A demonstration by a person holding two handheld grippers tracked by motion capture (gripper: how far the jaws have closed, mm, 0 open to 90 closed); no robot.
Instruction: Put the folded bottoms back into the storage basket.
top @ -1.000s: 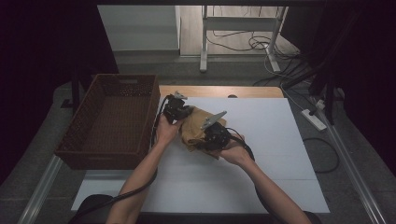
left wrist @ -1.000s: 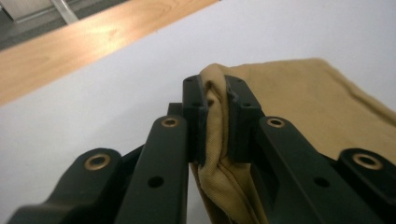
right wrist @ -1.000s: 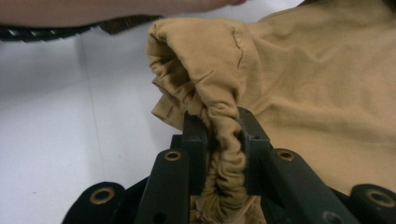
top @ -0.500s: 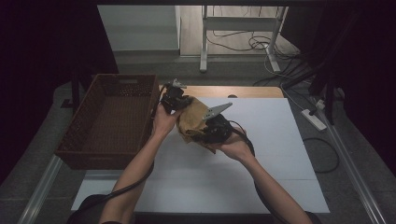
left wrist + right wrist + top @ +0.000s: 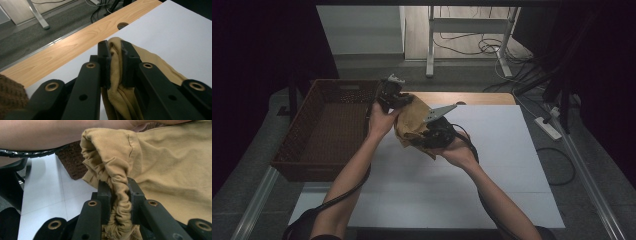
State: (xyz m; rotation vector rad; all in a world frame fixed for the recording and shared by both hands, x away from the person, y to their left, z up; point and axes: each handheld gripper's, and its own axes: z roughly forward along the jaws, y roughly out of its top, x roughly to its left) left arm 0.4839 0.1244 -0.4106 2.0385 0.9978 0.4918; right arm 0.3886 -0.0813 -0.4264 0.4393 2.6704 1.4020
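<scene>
I hold a tan cloth [image 5: 411, 125] up off the desk [image 5: 492, 165] between my two tools, above the desk's far left part, just beside the brown basket [image 5: 324, 127] that stands past the left edge. My left gripper [image 5: 115, 63] is clamped on a bunched fold of the cloth, its two black jaws pressing the fabric from both sides. My right gripper [image 5: 120, 195] is clamped the same way on a gathered, wrinkled edge of it. The rest of the cloth hangs crumpled between my hands, close to the strip of bare wood [image 5: 75, 47] along the far edge.
</scene>
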